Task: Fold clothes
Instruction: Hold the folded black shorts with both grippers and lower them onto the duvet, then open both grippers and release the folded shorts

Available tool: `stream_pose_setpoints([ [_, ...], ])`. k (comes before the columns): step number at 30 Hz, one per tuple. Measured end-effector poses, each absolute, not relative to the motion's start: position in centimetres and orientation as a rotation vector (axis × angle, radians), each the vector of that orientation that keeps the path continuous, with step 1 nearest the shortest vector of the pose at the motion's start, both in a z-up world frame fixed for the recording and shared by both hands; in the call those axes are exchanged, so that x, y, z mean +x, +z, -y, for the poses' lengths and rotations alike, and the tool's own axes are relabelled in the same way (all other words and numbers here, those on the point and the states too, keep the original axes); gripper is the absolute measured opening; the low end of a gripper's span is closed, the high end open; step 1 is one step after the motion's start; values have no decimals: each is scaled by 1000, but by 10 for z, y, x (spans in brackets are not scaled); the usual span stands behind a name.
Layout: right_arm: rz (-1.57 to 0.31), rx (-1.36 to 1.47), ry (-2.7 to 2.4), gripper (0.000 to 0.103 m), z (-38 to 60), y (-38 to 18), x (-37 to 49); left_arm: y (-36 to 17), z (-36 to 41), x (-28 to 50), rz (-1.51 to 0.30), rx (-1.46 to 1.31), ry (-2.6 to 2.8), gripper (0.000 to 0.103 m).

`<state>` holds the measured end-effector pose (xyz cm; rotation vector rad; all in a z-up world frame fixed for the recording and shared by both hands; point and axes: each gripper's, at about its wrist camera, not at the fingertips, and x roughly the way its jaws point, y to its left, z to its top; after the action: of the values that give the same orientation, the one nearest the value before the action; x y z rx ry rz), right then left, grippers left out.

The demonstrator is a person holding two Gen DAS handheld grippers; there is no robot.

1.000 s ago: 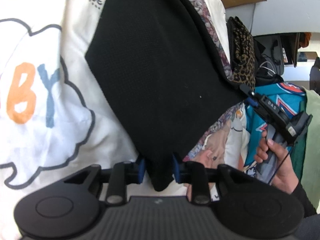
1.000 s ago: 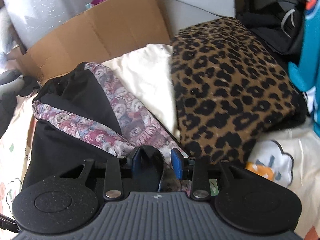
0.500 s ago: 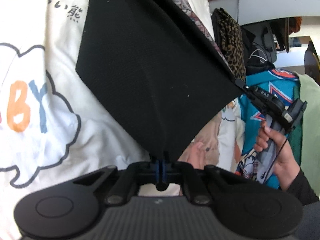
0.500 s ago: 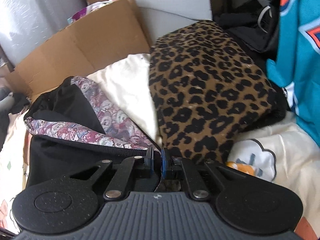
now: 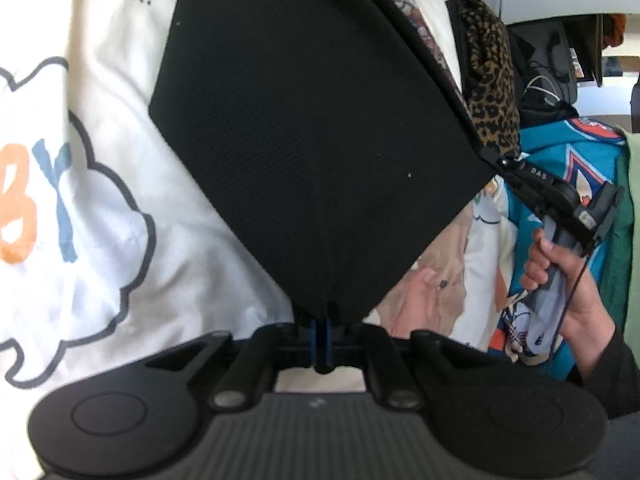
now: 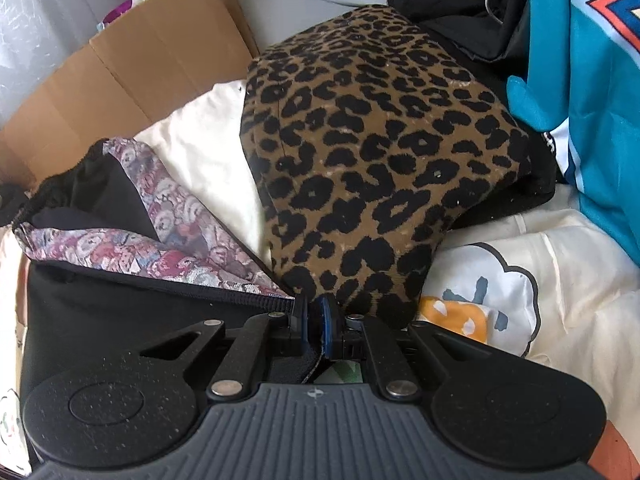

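A black garment (image 5: 312, 120) with a pink and purple bear-print lining (image 6: 160, 248) hangs stretched between both grippers. In the left wrist view my left gripper (image 5: 320, 328) pinches its lowest corner; the jaws are opening slightly, with the cloth still pressed between the blue pads. The right gripper (image 5: 498, 162) grips the garment's right corner, and a hand (image 5: 560, 276) holds its handle. In the right wrist view my right gripper (image 6: 316, 320) is shut on the black zip-edged corner (image 6: 276, 304).
A white sheet with a cloud print (image 5: 100, 220) lies under the garment. A folded leopard-print piece (image 6: 380, 160) sits just beyond the right gripper, with a cream cloth (image 6: 208, 152) beside it. A teal jersey (image 6: 592, 80) hangs at the right. Cardboard (image 6: 140, 60) stands behind.
Both grippers went from open around the black cloth to pinched on its corners. The garment now hangs taut between them, and the right gripper has shifted and rolled a little.
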<state>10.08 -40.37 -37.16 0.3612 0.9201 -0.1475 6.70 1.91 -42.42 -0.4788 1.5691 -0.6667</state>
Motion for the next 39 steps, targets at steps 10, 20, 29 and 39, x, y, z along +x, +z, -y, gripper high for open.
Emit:
stream_pose_setpoints([
  [10, -912, 364, -153, 6, 403, -366, 100, -408, -34, 68, -1526, -463, -658, 5],
  [20, -913, 354, -164, 6, 404, -360, 100, -409, -28, 68, -1540, -487, -700, 1],
  [29, -974, 346, -184, 7, 404, -376, 101, -427, -9, 77, -1614, -320, -665, 3],
  [39, -919, 434, -169, 22, 416, -322, 85, -347, -31, 116, -1607, -116, -598, 20],
])
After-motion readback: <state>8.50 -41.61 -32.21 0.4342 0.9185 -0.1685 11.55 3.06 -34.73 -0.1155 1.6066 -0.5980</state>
